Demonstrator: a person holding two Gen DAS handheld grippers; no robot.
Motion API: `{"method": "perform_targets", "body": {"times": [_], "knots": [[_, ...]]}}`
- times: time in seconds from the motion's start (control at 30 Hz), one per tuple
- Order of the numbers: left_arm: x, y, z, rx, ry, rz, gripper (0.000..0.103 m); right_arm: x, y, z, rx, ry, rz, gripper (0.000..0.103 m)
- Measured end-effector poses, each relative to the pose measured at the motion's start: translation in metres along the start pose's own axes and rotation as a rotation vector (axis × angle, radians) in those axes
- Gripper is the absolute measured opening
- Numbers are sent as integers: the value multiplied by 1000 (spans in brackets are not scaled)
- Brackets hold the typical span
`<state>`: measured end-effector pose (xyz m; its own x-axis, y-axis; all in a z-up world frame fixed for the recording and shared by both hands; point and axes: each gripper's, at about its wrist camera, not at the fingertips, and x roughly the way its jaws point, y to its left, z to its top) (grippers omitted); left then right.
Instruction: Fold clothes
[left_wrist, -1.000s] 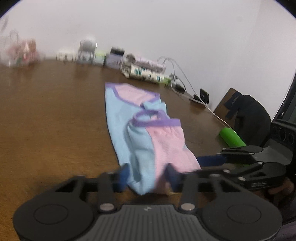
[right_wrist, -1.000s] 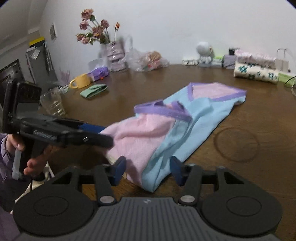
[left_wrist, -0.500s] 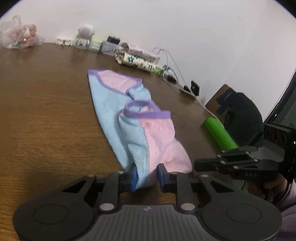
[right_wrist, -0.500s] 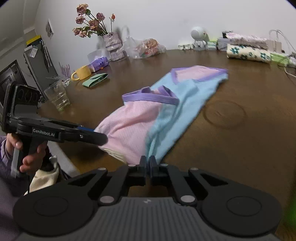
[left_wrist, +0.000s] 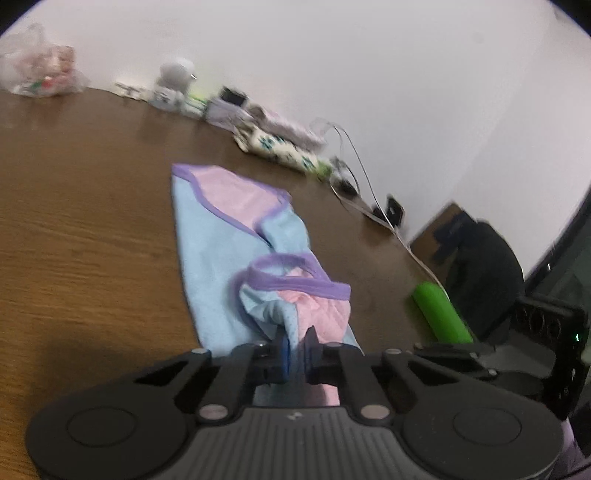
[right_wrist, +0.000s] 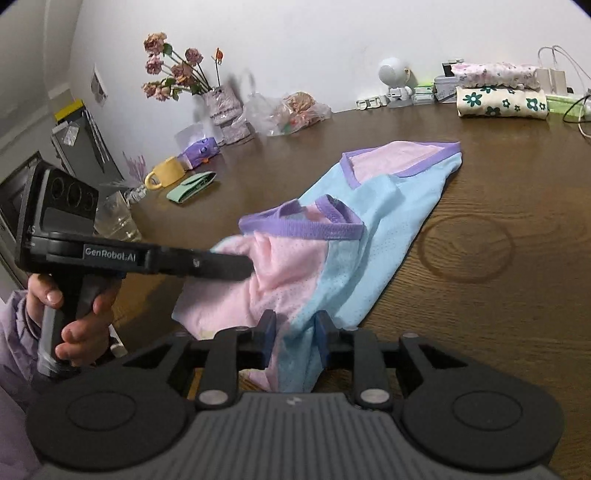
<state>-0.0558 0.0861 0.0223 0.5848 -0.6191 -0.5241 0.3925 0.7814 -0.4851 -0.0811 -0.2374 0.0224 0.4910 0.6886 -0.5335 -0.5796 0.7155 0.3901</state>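
garment: thin mesh top, light blue and pink, purple trim
far end: flat on the brown desk
near end: doubled back over the blue part, bunched, lifted off the wood
purple band: across the raised fold, pink below it

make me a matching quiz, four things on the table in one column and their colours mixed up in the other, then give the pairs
Things:
1. handled ceramic mug
2. plastic cylinder near the table edge
3. trim band on the mesh fabric garment
4. round-headed toy robot figure by the wall

Colours:
A. purple
B. white
C. yellow
D. bright green

Pairs: 1-C, 2-D, 3-A, 4-B
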Motion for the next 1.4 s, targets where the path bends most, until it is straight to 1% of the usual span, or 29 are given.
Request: {"method": "perform_targets", "body": {"times": [0.03,0.07,0.13,0.17,0.2,0.33,0.37,0.43,0.47,0.5,0.53,0.63,0.77,0.8,0.83,0.87,0.93,1.0,1.03,1.07,1.13,1.17,1.2,1.23,1.27,1.37,1.4], "knots": [[-1,4,1,-11,-14,16,6,-2,-2,0,15,-18,-11,8],[-1,7,2,-25,-20,21,6,-4,-3,0,31,-31,-23,5],[0,13,4,-52,-30,28,18,-6,-4,2,43,-44,-32,5],[1,16,3,-69,-20,15,30,-7,-4,3,45,-48,-31,6],[1,16,2,-62,-16,14,35,-7,-4,4,45,-50,-27,7],[2,16,-3,-43,-4,2,35,3,2,3,12,-12,-3,15],[2,16,-4,-40,1,0,34,8,3,2,5,7,-4,15],[2,14,-5,-27,10,2,34,12,6,1,0,11,-2,15],[3,13,-6,-20,13,9,33,14,7,2,-2,9,-1,14],[3,12,-6,-13,17,17,32,11,7,2,3,3,-5,2],[4,12,-6,-7,20,26,32,8,8,3,11,-6,-11,1],[5,10,-7,4,20,38,31,-4,8,5,36,-31,-29,1],[7,4,-7,23,28,39,35,-11,7,7,65,-53,-43,1],[8,2,-7,33,28,44,33,-12,6,8,72,-58,-46,1],[7,1,-6,41,25,49,35,-14,6,8,79,-63,-49,2],[7,0,-6,47,22,53,36,-15,6,9,86,-68,-53,6],[4,0,-4,49,14,35,38,-18,5,10,101,-78,-59,10],[3,2,-1,42,8,25,38,-12,7,14,92,-81,-60,33],[5,3,1,34,9,25,38,-7,7,15,88,-79,-60,36],[6,5,3,26,11,26,38,-1,7,16,89,-75,-62,36],[10,9,7,9,15,27,35,10,5,20,97,-65,-52,36],[12,10,8,-3,24,26,31,15,4,20,101,-61,-47,36],[14,11,9,-12,32,25,19,20,3,20,108,-51,-46,28],[12,11,8,-5,29,22,12,25,2,20,113,-37,-47,16],[10,11,7,1,27,19,9,26,3,20,112,-36,-57,2],[4,10,4,21,19,10,10,19,8,21,89,-58,-108,2],[2,9,3,27,16,7,15,18,8,21,85,-57,-124,2]]}}
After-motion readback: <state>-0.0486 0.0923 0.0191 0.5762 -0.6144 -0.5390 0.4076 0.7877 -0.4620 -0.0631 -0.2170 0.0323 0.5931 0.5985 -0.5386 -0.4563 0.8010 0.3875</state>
